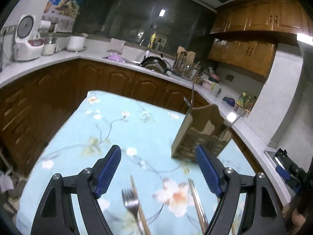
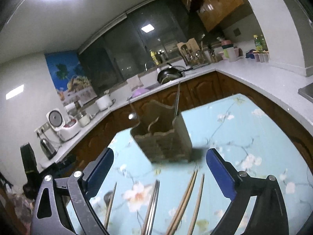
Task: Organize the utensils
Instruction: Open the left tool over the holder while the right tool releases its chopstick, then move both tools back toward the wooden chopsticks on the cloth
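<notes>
Both grippers, left (image 1: 158,164) and right (image 2: 159,167), are held wide open, empty. Loose wooden chopsticks (image 2: 187,201) and steel fork (image 1: 131,203) lie before the brown wooden utensil holder (image 2: 164,143). Chopsticks may be scattered by a skewed grasp.

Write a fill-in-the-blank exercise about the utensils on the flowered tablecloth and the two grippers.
1. The brown wooden utensil holder stands on the light ____ flowered tablecloth.
2. The silver metal fork lies on the cloth, not in the ____.
3. The left gripper and the right gripper both have their jaws ____, nothing between the pads.
4. The pale wooden chopsticks lie ____ on the cloth.

Missing words: blue; holder; open; flat
</notes>
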The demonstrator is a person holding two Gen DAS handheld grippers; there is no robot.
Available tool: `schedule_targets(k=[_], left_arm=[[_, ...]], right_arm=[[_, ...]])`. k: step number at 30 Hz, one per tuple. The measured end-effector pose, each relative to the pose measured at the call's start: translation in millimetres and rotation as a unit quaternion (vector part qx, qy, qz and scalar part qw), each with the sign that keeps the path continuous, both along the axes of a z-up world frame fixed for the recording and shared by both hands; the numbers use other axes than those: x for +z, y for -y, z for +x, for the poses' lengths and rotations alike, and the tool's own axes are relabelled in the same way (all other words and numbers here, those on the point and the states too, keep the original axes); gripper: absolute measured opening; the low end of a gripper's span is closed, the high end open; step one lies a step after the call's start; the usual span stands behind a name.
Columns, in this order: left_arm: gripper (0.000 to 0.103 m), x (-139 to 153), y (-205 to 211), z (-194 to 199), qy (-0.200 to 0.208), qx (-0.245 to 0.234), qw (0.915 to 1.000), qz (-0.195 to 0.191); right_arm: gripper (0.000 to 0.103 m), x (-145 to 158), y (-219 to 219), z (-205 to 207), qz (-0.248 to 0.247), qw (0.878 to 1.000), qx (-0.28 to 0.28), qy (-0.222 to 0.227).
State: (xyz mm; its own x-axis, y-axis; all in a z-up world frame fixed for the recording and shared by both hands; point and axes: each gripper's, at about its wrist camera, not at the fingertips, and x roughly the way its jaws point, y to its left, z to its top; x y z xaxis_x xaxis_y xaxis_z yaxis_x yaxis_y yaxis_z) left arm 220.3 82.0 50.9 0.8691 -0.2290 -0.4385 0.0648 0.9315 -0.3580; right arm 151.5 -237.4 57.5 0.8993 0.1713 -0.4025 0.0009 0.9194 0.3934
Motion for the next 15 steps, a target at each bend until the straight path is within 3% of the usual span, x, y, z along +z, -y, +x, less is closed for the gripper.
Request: schedule_targets(k=[6, 15], left_arm=[[0.078, 0, 2, -28, -0.021, -0.002, 0.9998, 0.004], [0.078, -5, 23, -31, -0.050, -0.034, 0.9979, 0.025]], right_arm=[[0.097, -12, -5, -20, 0.004, 1.000, 0.000, -0.015], [0.097, -37, -1, -34, -0.001, 0.999, -0.014, -0.041]])
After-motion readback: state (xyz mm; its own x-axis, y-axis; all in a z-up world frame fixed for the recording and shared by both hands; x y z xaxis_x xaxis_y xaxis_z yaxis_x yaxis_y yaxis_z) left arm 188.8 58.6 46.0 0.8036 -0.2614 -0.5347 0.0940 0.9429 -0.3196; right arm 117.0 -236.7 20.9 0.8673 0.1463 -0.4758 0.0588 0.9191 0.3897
